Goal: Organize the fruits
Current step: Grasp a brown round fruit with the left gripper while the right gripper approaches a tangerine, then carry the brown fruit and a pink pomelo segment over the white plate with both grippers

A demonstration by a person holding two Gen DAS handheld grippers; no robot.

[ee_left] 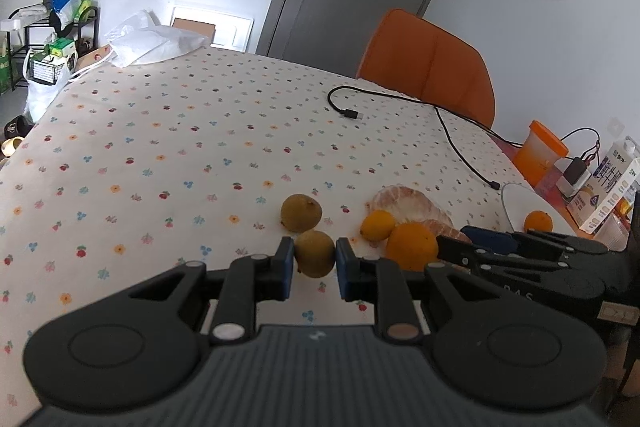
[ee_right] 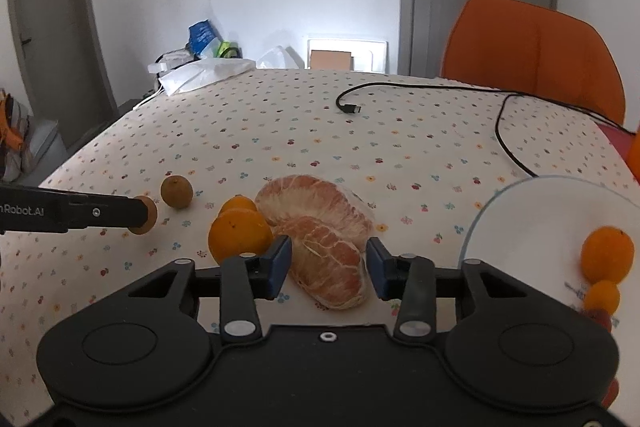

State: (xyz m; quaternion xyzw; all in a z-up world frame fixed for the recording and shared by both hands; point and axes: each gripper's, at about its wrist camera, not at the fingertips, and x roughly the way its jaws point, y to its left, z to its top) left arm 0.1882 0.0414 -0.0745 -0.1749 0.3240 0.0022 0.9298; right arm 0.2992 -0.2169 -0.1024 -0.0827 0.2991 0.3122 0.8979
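Observation:
My left gripper (ee_left: 315,255) is shut on a brown kiwi (ee_left: 315,253), held just above the flowered tablecloth; it also shows in the right wrist view (ee_right: 145,221). A second kiwi (ee_left: 301,213) lies behind it. Two oranges (ee_left: 412,246) (ee_left: 378,225) lie beside peeled pomelo pieces (ee_left: 408,205). My right gripper (ee_right: 327,259) is open, its fingers on either side of the near pomelo segment (ee_right: 332,263), with the larger piece (ee_right: 312,203) behind. A white plate (ee_right: 532,223) at the right holds an orange (ee_right: 607,254) and a smaller one (ee_right: 602,297).
A black USB cable (ee_left: 444,123) runs across the table's far right. An orange chair (ee_left: 432,63) stands behind the table. An orange-lidded cup (ee_left: 540,151), a charger and a milk carton (ee_left: 604,187) stand at the right edge. A white plastic bag (ee_left: 152,43) lies at the far corner.

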